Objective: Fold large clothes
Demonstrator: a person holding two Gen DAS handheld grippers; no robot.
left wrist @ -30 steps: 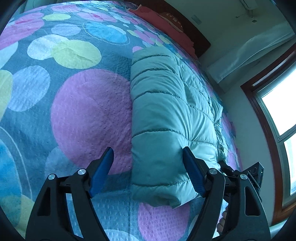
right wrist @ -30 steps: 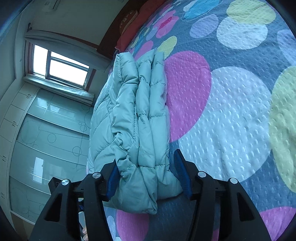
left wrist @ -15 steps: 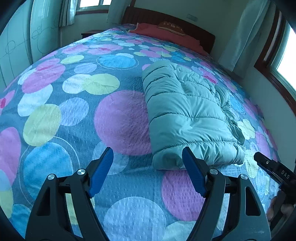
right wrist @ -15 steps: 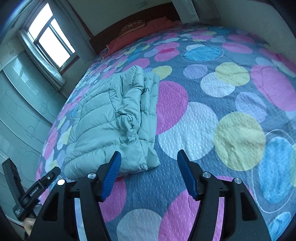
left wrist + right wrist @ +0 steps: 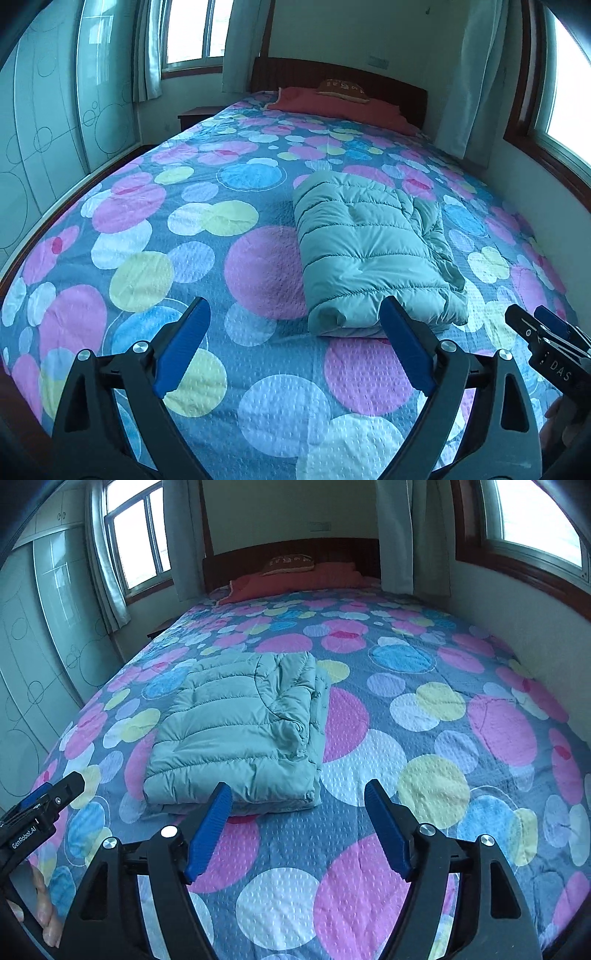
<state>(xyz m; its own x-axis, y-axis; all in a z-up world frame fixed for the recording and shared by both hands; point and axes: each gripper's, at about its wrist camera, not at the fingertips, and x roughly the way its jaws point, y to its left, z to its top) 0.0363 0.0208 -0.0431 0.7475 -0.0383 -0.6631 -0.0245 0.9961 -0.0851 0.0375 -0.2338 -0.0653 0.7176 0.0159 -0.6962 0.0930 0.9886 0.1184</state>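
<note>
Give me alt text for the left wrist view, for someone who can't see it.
A folded pale green puffer jacket lies on a bed covered by a bedspread of coloured circles. In front of it the left tool hangs open and holds nothing, with the right tool at the right edge. Red bedding and a wooden headboard sit at the far end.

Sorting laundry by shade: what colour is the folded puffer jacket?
Pale mint green, plain quilted puffer jacket; clearest in the right wrist view.
</note>
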